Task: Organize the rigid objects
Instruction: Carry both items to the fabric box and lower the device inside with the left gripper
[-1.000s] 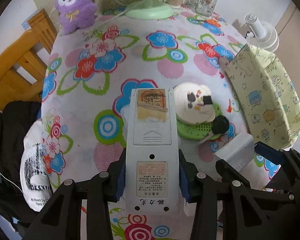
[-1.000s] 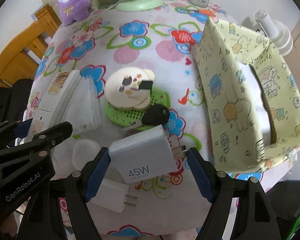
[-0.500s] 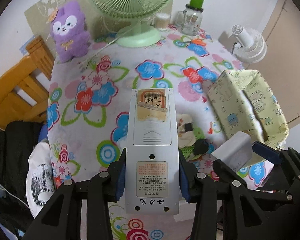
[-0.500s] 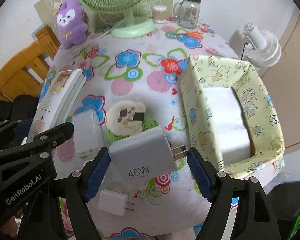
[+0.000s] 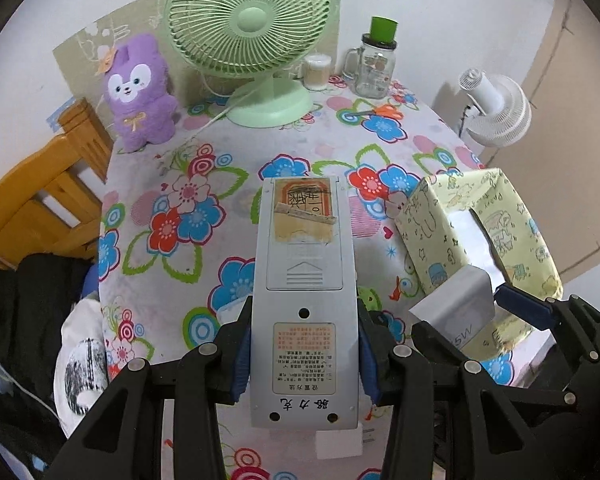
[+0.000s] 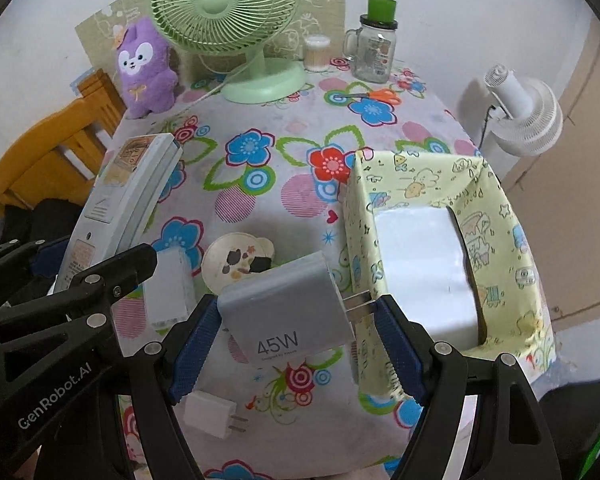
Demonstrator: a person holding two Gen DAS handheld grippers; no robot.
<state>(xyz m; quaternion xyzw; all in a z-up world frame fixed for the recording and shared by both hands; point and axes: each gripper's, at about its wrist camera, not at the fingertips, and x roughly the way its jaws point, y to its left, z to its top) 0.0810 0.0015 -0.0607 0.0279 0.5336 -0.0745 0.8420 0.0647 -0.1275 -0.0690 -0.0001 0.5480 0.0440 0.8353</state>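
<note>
A: Remote control [image 5: 304, 304], grey, back side up — where is it?
B: Clamped by its lower half between the blue pads of the left gripper [image 5: 304, 354], held in the air over the near edge of the table [image 5: 228, 148], its battery cover and a torn sticker facing the camera.
A: And the right gripper [image 6: 296, 320]?
B: Its jaws stand fairly wide, closed on the 45W charger [image 6: 286, 306]: one pad presses the body, the other the plug prongs. It hangs above the table's near edge, just beside the yellow patterned box [image 6: 496, 216] at the right edge.
A: What lies on the flowered tablecloth?
B: A small white plug adapter [image 6: 210, 414] near the front edge, a white rectangular block [image 6: 168, 288], and a round cream disc [image 6: 238, 260].
A: Far edge?
B: A green desk fan [image 6: 224, 8], a purple plush toy [image 6: 146, 66] at the far left corner, a glass mug jar with green lid [image 6: 374, 42].
</note>
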